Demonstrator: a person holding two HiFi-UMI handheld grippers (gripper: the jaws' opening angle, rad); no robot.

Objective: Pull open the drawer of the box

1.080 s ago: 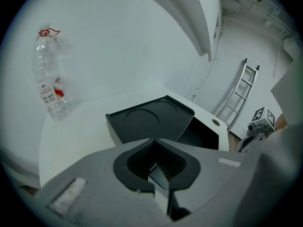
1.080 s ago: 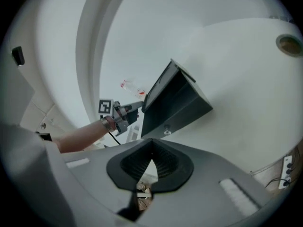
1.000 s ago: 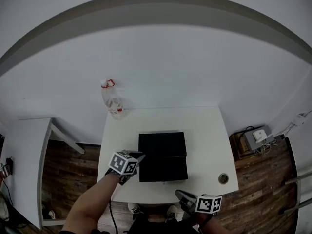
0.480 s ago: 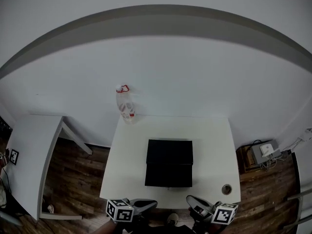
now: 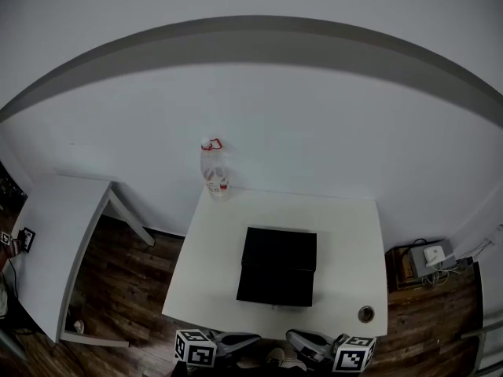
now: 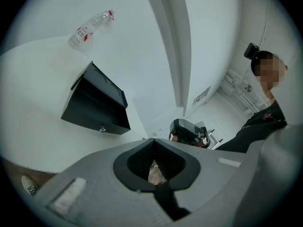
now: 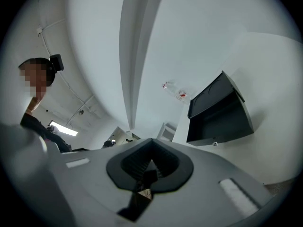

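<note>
The black box (image 5: pixel 277 251) sat near the middle of the white tabletop (image 5: pixel 346 234), square to its edges. Its drawer front (image 5: pixel 274 286) faced the near edge and the person, the small knob (image 6: pixel 102 129) low on that face. The drawer looked flush with the box; I could not tell the box's long axis.

The left gripper (image 5: pixel 247 339) and right gripper (image 5: pixel 295 338) hung side by side just off the near edge, well apart from the box, both pointing toward it. Each had its jaws closed tip to tip with nothing between them.

A clear bottle (image 5: pixel 214 167) stood at the far left corner.
</note>
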